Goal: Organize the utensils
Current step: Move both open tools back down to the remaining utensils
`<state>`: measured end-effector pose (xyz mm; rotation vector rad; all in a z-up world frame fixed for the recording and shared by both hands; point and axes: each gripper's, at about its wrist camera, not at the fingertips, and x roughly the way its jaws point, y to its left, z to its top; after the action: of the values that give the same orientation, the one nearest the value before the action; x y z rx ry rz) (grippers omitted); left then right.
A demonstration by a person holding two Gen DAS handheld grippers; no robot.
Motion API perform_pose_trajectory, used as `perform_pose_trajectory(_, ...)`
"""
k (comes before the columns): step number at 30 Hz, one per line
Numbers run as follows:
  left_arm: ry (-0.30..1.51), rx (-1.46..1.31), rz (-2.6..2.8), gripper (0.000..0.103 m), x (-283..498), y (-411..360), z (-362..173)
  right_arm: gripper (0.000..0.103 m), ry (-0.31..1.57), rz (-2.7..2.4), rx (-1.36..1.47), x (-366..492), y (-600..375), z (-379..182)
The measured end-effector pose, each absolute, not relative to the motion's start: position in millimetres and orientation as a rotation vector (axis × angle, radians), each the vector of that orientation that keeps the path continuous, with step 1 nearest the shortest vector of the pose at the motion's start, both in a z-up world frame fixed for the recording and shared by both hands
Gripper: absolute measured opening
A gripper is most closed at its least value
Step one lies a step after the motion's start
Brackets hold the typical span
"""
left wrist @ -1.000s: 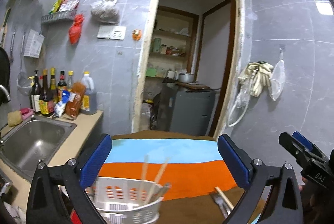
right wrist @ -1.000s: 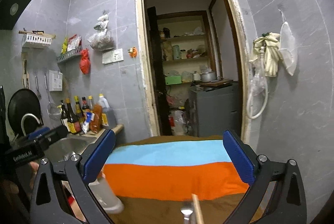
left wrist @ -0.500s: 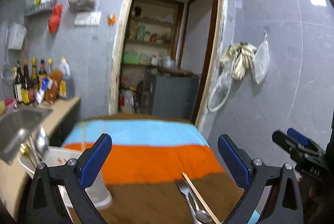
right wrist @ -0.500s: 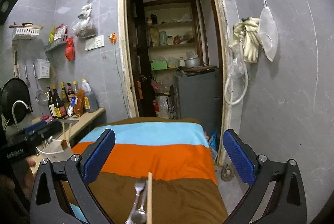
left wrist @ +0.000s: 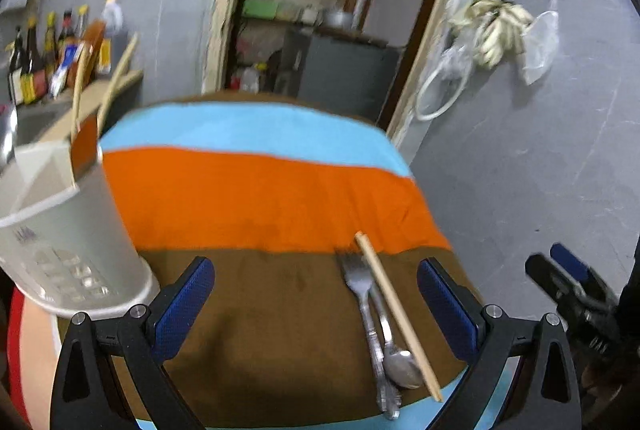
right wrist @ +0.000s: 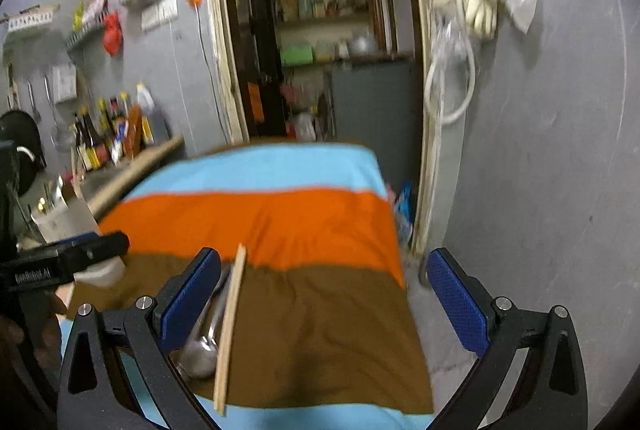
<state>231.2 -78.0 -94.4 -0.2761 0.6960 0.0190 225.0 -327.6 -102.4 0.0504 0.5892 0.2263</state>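
A fork (left wrist: 361,290), a spoon (left wrist: 401,366) and a single wooden chopstick (left wrist: 400,318) lie side by side on the brown band of the striped cloth (left wrist: 248,197). My left gripper (left wrist: 316,306) hovers open above that band, with the utensils just inside its right finger. A white perforated utensil holder (left wrist: 60,230) stands at the left with chopsticks (left wrist: 120,73) sticking out. My right gripper (right wrist: 324,298) is open and empty over the cloth (right wrist: 280,222). The chopstick (right wrist: 230,326) and the spoon (right wrist: 200,354) lie beside its left finger.
A counter with a sink and sauce bottles (right wrist: 104,137) runs along the left wall. An open doorway (right wrist: 320,49) leads to shelves and a grey cabinet. Gloves and a bag (right wrist: 480,1) hang on the right wall. The cloth's right edge drops to the floor.
Both views have tipped down toward the table. My left gripper swung right, away from the holder, so the fork, spoon and chopstick now lie between its fingers. Both stayed open.
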Motion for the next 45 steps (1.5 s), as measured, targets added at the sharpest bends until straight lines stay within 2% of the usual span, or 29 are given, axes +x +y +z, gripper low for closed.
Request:
perform_pose_trajectory(7,0.753,-0.308,0.070,0.102,242,-70,-121,0.101,0.704,0.285,0.024,246,-308,-143)
perform_pose_trajectory(18,0.801,-0.311,0.076,0.102,256,-72,-139,0.101,0.812,0.341,-0.054,258,-274,-173)
perform_pose_trajectory(45,0.842,-0.347,0.021,0.102,277,-73,-151,0.101,0.889,0.306,-0.171,274,-251,-185)
